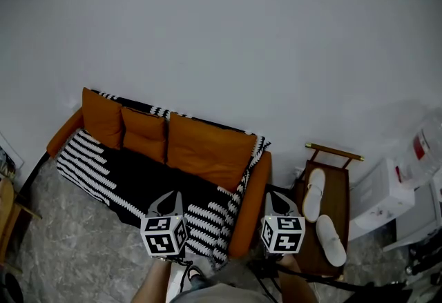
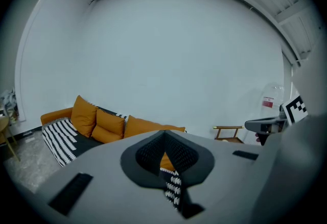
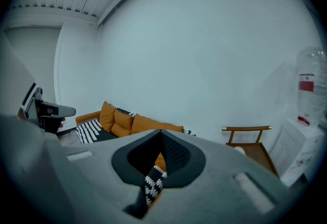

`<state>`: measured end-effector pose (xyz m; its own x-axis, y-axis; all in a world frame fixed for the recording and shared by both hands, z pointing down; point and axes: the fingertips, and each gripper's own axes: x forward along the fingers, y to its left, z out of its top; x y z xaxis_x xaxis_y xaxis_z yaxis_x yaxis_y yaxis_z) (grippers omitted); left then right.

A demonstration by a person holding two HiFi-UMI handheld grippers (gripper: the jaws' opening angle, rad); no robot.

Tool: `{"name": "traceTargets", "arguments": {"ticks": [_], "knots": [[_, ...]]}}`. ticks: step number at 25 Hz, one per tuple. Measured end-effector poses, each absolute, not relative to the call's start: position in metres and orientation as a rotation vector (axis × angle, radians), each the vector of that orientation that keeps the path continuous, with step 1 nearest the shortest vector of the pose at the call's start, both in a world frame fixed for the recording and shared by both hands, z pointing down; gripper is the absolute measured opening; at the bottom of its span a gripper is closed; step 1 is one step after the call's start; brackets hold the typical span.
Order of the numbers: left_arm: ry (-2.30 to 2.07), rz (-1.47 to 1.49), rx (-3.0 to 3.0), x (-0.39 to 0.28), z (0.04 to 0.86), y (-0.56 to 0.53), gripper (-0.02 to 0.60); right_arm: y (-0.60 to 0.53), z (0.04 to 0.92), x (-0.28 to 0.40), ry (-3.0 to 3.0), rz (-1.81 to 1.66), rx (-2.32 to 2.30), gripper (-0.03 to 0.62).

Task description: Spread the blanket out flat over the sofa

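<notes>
I note black-and-white patterned blanket [image 1: 138,177]: knitted-looking cloth, matt. Orange sofa [image 1: 252,191]: smooth matt upholstery, cushions [image 1: 207,150] same. Brown side stand [image 1: 342,188]: wood, smooth. Grey mottled floor [image 1: 76,239]: stone-like.

Head view looks steeply down at the sofa [image 1: 251,203]; the 2 gripper views face it from lower.

Living room, orange sofa [image 1: 251,202], slippers [image 1: 315,192] on wooden rack [image 1: 339,192], plain white wall [image 1: 242,32]

the hand-held gripper [image 3: 162,133], jaws together, faces the blanket [image 3: 151,183].
</notes>
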<state>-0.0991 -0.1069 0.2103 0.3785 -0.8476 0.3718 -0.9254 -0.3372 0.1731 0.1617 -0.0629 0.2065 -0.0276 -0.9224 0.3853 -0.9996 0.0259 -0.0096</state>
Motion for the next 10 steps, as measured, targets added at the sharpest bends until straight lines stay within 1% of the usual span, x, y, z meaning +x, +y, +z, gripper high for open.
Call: {"name": "traceTargets", "arguments": {"ticks": [10], "knots": [[-1.542,0.298,2.288,-0.096,0.2127,-0.1034,0.003,-0.0619,0.2024,0.1614,-2.05,0.401,1.979,0.005]]}}
